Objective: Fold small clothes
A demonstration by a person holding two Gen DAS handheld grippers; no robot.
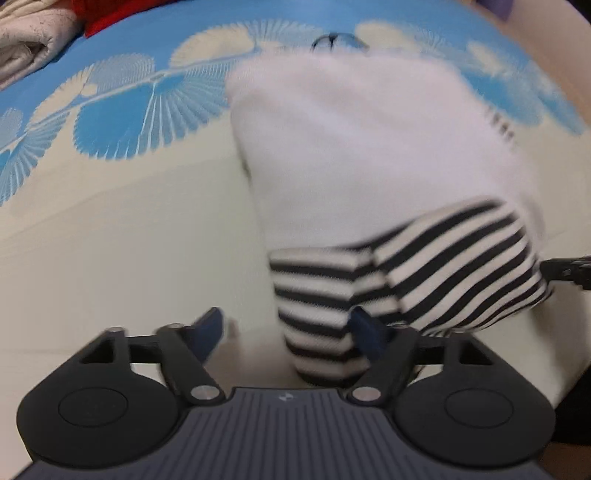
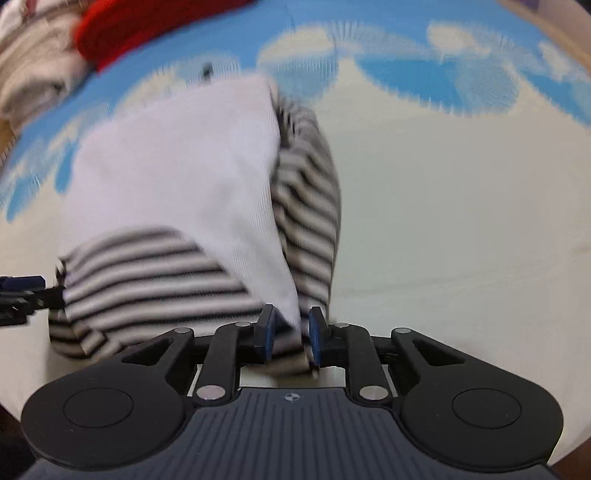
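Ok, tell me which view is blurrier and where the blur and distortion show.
Right wrist view: blurrier, stripes on the shirt and the red cloth smear. Left wrist view: the stripes stay crisp, the white part is soft. Both views: fisheye bends the blue patterned sheet at the edges.

bare sheet (image 2: pixel 461 221) right; red cloth (image 2: pixel 122 33) far-left.

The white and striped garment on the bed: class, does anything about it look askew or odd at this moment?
Yes. The white and striped garment lies bunched, not flat: a striped sleeve is doubled over its near edge. The right gripper pinches a corner, while the left gripper stands open around the striped cuff. Both views are blurred.
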